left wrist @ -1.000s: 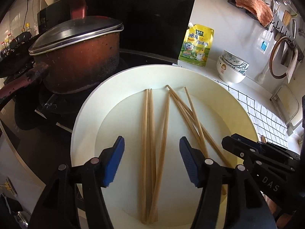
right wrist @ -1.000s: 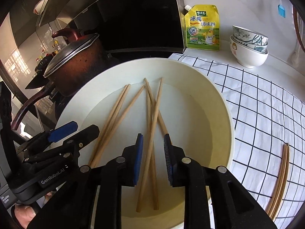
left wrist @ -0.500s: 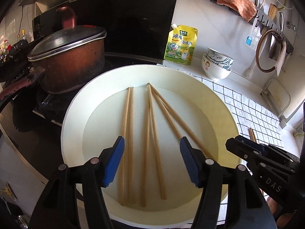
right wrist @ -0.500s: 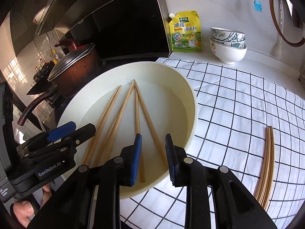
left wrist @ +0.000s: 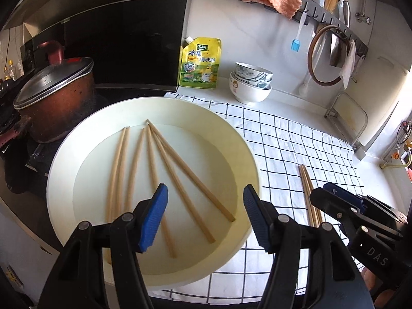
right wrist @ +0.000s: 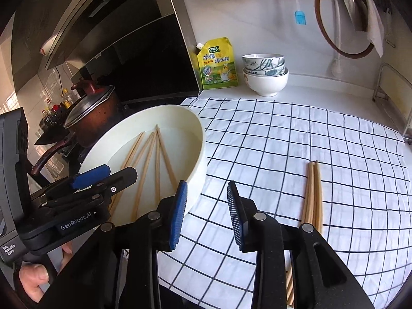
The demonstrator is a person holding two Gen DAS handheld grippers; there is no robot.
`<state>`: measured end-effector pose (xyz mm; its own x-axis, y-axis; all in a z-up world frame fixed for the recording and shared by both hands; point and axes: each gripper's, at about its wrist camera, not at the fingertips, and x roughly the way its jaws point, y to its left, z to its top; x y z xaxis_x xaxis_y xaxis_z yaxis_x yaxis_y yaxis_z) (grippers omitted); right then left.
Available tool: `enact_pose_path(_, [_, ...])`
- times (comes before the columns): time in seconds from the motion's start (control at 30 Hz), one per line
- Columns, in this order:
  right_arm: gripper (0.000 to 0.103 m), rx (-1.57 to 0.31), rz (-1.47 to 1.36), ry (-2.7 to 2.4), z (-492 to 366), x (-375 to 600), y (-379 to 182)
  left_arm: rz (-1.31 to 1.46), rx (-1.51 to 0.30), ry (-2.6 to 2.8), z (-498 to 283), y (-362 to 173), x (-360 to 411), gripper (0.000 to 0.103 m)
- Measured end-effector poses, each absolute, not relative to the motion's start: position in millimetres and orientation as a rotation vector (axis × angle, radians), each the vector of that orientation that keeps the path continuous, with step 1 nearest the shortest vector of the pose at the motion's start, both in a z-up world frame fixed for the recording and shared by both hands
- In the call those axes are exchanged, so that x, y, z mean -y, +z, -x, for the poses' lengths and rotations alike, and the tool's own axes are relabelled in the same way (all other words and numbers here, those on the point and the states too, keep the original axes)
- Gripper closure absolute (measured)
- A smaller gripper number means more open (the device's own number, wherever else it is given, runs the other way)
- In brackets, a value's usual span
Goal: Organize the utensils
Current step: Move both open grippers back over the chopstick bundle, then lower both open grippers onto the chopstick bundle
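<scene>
A wide cream basin (left wrist: pixel 239 139) (right wrist: pixel 200 139) sits at the left edge of the checked cloth, with several wooden chopsticks (left wrist: pixel 152 170) (right wrist: pixel 149 159) fanned out inside. A bundle of chopsticks (right wrist: pixel 312 195) (left wrist: pixel 309 193) lies on the cloth to the right. My left gripper (left wrist: pixel 204 213) is open and empty above the basin's near side. My right gripper (right wrist: pixel 206 213) is open and empty above the cloth, just right of the basin's rim; it also shows in the left wrist view (left wrist: pixel 345 203).
A brown lidded pot (left wrist: pixel 54 100) stands on the stove at left. A yellow seasoning pouch (left wrist: pixel 200 63) and stacked bowls (left wrist: pixel 251 85) stand at the back wall. A rack (left wrist: pixel 332 7) with utensils and a cloth hangs above. A metal stand (left wrist: pixel 347 118) is at right.
Both grippers pulled back and to the right, away from the basin. The right gripper opened wider and now hangs over the cloth. The chopsticks in the basin lie differently than a second ago.
</scene>
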<state>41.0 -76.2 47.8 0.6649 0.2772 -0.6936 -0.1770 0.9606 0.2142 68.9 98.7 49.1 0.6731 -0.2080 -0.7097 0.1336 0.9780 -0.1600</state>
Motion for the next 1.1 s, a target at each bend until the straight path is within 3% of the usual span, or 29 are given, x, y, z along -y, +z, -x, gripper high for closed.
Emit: enact_pose_path(1.1, [0.067,-0.858,-0.253,0.067,-5.9,220.5,-2.4,-0.010,-0.905,-0.336,-45.8,19.0,39.8,0.038])
